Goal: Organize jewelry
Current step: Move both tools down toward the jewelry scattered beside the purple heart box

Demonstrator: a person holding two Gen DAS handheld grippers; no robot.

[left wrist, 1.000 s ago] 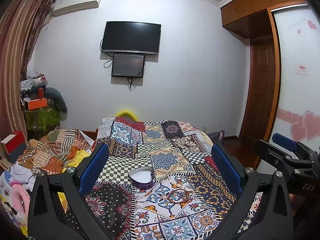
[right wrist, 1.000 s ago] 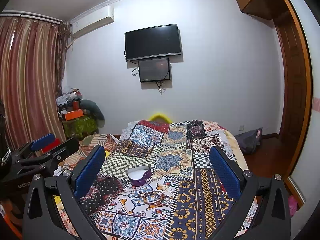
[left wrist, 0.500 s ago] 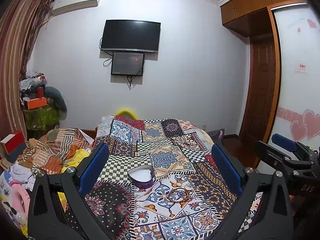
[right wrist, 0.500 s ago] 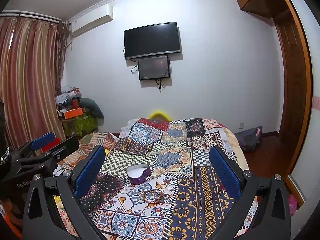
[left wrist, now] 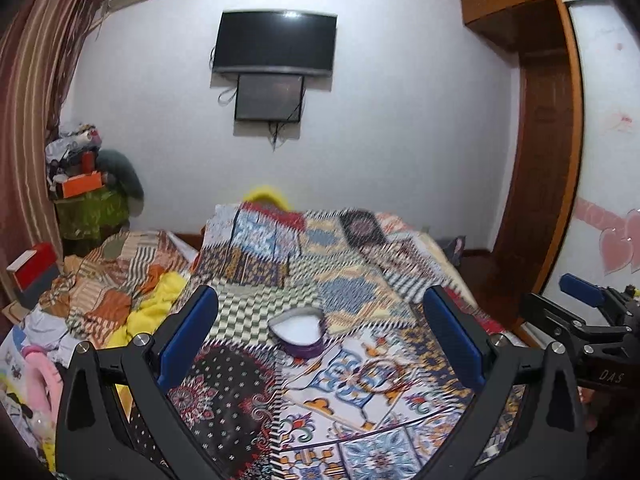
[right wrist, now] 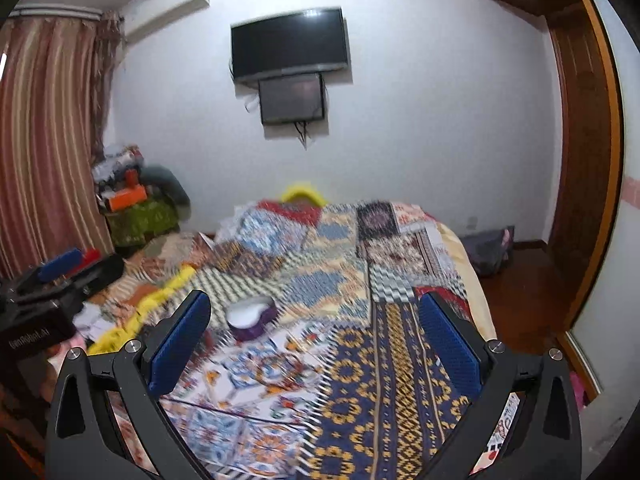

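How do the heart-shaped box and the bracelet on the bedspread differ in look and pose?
The heart-shaped box is a walled container with a purple side and white inside, open on top; the bracelet is a thin brownish ring lying flat. The box stands out clearly from the patchwork bedspread, while the bracelet nearly blends into the pattern. The box lies farther from the grippers, the bracelet nearer. Both rest on the bedspread, apart, untouched by either gripper.

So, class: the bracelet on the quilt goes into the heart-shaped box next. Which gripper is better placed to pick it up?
Probably the left gripper. In its view the bracelet and heart-shaped box lie between its open fingers. In the right gripper's view both sit left of centre. Blur makes this tentative.
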